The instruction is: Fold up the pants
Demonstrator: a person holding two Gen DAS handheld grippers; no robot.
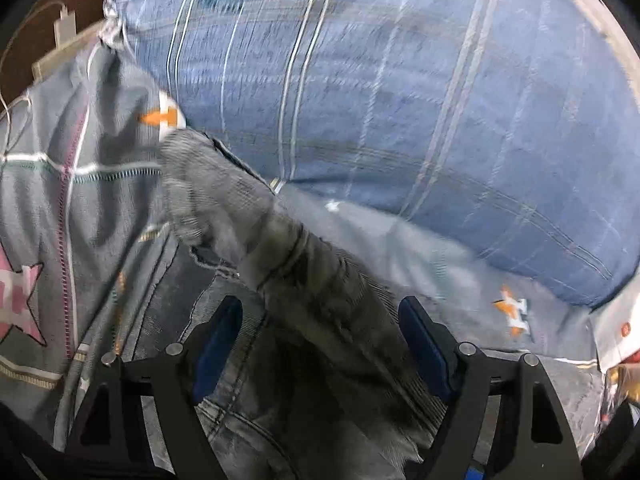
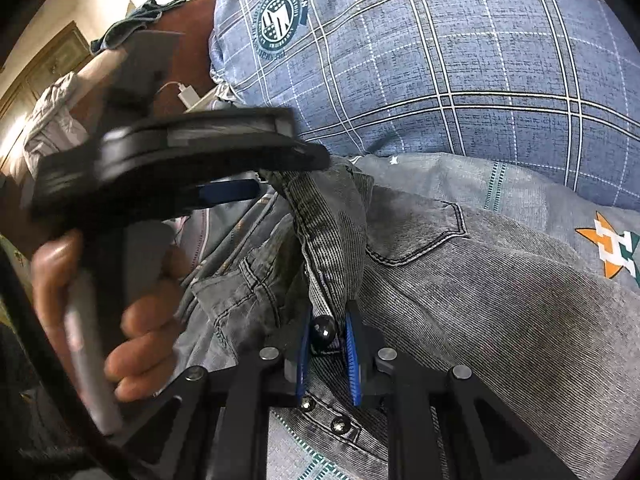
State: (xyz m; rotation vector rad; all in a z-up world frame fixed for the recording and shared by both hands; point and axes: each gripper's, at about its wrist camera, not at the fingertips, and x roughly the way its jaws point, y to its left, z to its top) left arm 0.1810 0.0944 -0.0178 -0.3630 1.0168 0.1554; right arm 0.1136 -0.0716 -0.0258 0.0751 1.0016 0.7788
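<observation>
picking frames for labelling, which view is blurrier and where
Left wrist view: motion smear across the pillow and grey pants; the left claw stays sharp. Right wrist view: mostly crisp, only the other claw and hand are blurred.

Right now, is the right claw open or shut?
Shut on the jeans. The right claw has its blue pads pressed onto the waistband fabric beside a dark round button.

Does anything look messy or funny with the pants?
Yes. The pants lie bunched and twisted on the bed, not flat. The right claw pinches the waistband by the button, while the left claw is open around a rumpled fold.
</observation>
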